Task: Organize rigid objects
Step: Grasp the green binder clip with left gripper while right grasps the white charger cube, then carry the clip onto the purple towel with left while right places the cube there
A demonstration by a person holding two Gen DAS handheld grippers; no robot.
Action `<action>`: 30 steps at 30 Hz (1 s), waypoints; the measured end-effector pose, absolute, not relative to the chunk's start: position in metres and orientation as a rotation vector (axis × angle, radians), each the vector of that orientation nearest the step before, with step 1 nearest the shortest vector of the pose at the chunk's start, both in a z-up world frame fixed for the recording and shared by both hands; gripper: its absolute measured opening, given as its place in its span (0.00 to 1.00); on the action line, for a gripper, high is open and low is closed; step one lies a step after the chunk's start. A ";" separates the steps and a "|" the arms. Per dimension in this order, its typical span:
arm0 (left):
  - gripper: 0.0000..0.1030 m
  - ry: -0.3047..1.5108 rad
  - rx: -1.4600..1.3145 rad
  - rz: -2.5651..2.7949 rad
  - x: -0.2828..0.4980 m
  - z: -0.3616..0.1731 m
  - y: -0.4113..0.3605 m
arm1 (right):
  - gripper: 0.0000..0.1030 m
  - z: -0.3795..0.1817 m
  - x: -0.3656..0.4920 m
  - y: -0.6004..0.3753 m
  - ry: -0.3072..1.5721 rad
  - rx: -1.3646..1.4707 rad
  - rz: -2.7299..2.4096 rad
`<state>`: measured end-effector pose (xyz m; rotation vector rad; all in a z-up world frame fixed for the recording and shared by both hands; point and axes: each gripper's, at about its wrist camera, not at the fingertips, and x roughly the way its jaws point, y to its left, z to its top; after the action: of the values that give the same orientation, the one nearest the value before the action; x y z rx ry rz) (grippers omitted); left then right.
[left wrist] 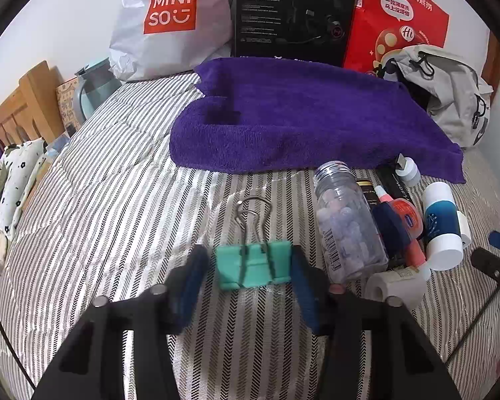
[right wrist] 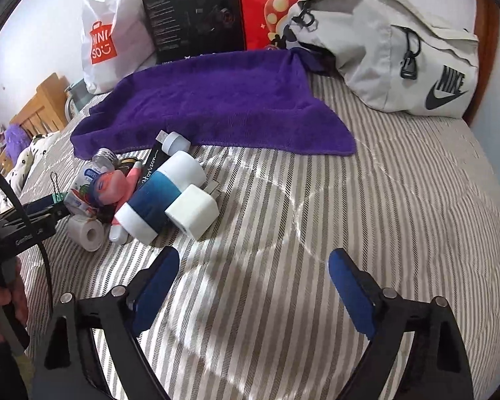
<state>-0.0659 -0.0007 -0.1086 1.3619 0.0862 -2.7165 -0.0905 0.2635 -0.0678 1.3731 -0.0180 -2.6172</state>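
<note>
Left tongs (left wrist: 250,276) straddling binder clip (left wrist: 252,264)

Bright even daylight; soft shadows; sheen on striped bedcover (right wrist: 316,233); strong fisheye bending, dark vignette at corners

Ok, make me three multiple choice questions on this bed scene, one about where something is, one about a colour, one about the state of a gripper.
1. Where does the binder clip lie?
A. On the purple towel
B. Between the jaws of the left gripper
C. Inside the grey Nike bag

2. What colour is the binder clip's body?
A. Mint green
B. Red
C. Black

3. How is the right gripper?
A. Shut on the clear bottle
B. Shut on nothing
C. Open over the bare striped bedspread

Answers: B, its body sits on the bedspread between the two blue pads; A, the body is mint green with silver wire handles; C, its jaws stand wide apart with only bedspread between them.
</note>
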 end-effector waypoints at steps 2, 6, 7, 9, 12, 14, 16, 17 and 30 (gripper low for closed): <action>0.39 0.094 1.357 -2.729 -0.065 -0.109 -0.003 | 0.87 -0.069 -0.095 0.263 -0.001 1.369 -2.612; 0.39 0.078 1.364 -2.741 -0.066 -0.109 -0.003 | 0.86 -0.072 -0.104 0.258 0.073 1.350 -2.600; 0.39 0.067 1.367 -2.742 -0.067 -0.109 -0.002 | 0.86 -0.073 -0.106 0.255 0.093 1.348 -2.592; 0.39 0.075 1.369 -2.744 -0.067 -0.108 -0.003 | 0.84 -0.073 -0.107 0.250 0.126 1.317 -2.573; 0.39 0.071 1.369 -2.748 -0.068 -0.108 -0.003 | 0.83 -0.075 -0.112 0.244 0.157 1.300 -2.550; 0.39 0.071 1.372 -2.752 -0.069 -0.108 -0.004 | 0.80 -0.079 -0.118 0.238 0.195 1.289 -2.531; 0.39 0.072 1.374 -2.757 -0.069 -0.108 -0.004 | 0.72 -0.082 -0.124 0.235 0.221 1.280 -2.524; 0.39 0.069 1.373 -2.759 -0.069 -0.108 -0.004 | 0.64 -0.081 -0.126 0.235 0.223 1.249 -2.516; 0.39 0.083 1.375 -2.787 -0.070 -0.107 -0.007 | 0.43 -0.077 -0.131 0.235 0.173 1.279 -2.492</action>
<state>-0.0700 -0.0066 -0.1073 1.3752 0.0825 -2.7865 -0.1312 0.2355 -0.0766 1.2789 0.1725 -2.4918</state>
